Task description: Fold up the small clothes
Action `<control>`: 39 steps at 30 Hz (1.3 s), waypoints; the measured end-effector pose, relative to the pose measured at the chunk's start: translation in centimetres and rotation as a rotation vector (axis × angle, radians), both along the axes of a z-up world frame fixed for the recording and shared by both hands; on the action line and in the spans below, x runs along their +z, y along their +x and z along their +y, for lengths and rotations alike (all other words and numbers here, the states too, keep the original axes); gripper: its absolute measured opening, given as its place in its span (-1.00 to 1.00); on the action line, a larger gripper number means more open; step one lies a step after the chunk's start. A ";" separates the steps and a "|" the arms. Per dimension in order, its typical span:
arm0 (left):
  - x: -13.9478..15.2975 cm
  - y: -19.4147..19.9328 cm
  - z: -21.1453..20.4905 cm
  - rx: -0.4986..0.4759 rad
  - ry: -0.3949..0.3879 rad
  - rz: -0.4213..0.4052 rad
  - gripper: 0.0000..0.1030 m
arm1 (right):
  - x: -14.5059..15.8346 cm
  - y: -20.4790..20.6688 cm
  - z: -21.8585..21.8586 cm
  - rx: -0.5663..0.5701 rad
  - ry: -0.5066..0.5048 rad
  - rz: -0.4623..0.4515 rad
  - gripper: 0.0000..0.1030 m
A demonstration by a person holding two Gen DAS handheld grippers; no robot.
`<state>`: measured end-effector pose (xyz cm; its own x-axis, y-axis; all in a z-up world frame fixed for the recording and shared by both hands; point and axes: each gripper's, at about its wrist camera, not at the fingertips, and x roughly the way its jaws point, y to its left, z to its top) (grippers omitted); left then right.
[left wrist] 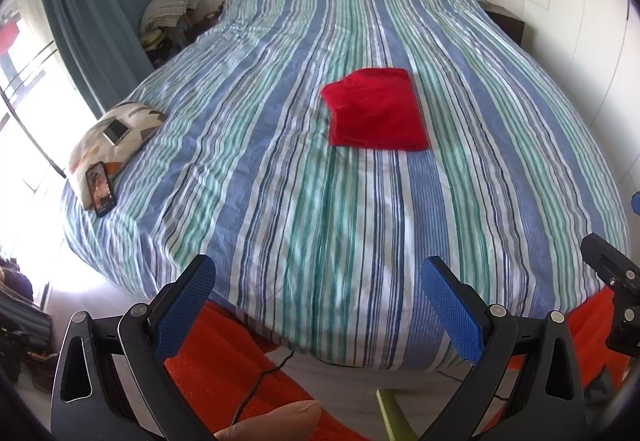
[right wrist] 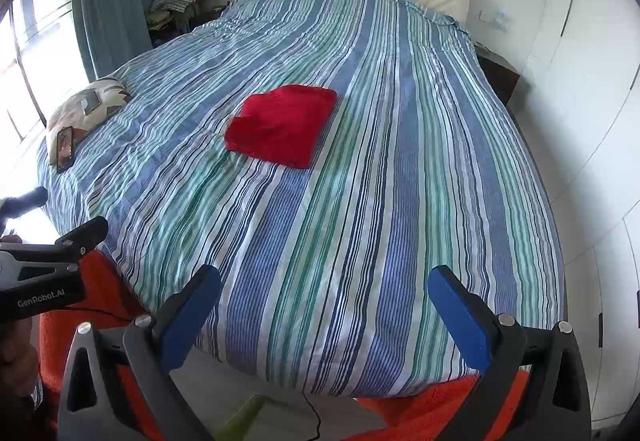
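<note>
While the red garment [left wrist: 376, 109] lies folded into a compact rectangle near the middle of the striped bed [left wrist: 280, 201], both tongs hang back at the foot edge, well apart from it. Left tongs [left wrist: 320, 305] released, empty; right tongs [right wrist: 324, 313] likewise. Fold looks finished, or between pieces. Next move probably calls for reaching forward to tidy or remove it.

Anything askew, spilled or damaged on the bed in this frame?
Nothing serious. The red folded garment lies compact on the striped blue-green bedspread, its left edge slightly uneven. One oddity: a black smartphone leans off the patterned cushion near the bed's left edge. Left gripper and right gripper are open, clear of the garment.
</note>
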<state>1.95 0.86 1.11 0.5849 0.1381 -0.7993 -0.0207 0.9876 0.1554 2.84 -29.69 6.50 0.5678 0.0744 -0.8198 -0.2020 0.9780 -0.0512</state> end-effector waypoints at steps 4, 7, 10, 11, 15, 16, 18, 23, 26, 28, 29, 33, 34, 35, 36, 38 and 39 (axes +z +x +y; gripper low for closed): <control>0.0 0.1 -0.2 -0.006 0.003 0.003 0.99 | 0.1 0.1 -0.1 -0.006 -0.009 -0.005 0.98; 0.0 0.1 -0.3 -0.009 0.003 0.003 0.99 | 0.2 0.1 -0.2 -0.007 -0.010 -0.005 0.98; 0.1 0.2 -0.4 -0.010 0.000 0.004 0.99 | 0.2 0.2 -0.3 -0.006 -0.013 -0.007 0.98; 0.1 0.2 -0.4 -0.010 -0.001 0.004 0.99 | 0.2 0.3 -0.3 -0.007 -0.013 -0.006 0.98; 0.2 0.3 -0.5 -0.011 0.002 0.002 0.99 | 0.2 0.4 -0.4 -0.008 -0.015 -0.008 0.98; 0.3 0.3 -0.5 -0.011 0.002 0.001 0.99 | 0.3 0.4 -0.4 -0.007 -0.017 -0.009 0.98; 0.3 0.3 -0.5 -0.011 0.003 0.000 0.99 | 0.4 0.5 -0.4 -0.009 -0.020 -0.011 0.98; 0.4 0.5 -0.5 -0.012 0.003 0.001 0.99 | 0.6 0.7 -0.3 -0.010 -0.023 -0.011 0.98; 0.4 0.6 -0.5 -0.011 -0.002 0.005 0.99 | 0.6 0.7 -0.3 -0.009 -0.023 -0.009 0.98; 0.4 0.7 -0.5 -0.009 0.004 0.005 0.99 | 0.7 0.7 -0.2 -0.008 -0.018 -0.006 0.98; 0.5 0.7 -0.5 -0.007 0.010 0.003 0.99 | 0.7 0.7 -0.1 -0.007 -0.015 -0.005 0.98; 0.6 0.8 -0.7 -0.006 0.029 -0.008 0.99 | 0.7 0.7 0.0 -0.007 -0.016 -0.004 0.98; 0.6 0.8 -0.7 -0.006 0.031 -0.010 0.99 | 0.7 0.7 0.0 -0.007 -0.015 -0.004 0.98; 0.6 0.8 -0.8 -0.007 0.031 -0.011 0.99 | 0.7 0.7 0.0 -0.009 -0.015 -0.004 0.98; 0.5 0.8 -0.7 -0.007 0.027 -0.009 0.99 | 0.7 0.7 0.0 -0.011 -0.014 -0.004 0.98; 0.5 0.9 -0.7 -0.006 0.021 -0.006 0.99 | 0.6 0.7 0.0 -0.013 -0.014 -0.003 0.98; 0.4 0.9 -0.7 -0.005 0.021 -0.005 0.99 | 0.5 0.7 0.0 -0.014 -0.014 -0.002 0.98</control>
<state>2.83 0.19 1.55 0.5897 0.1517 -0.7933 -0.0162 0.9842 0.1762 3.58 -29.72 6.99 0.5706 0.0555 -0.8193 -0.1886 0.9799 -0.0650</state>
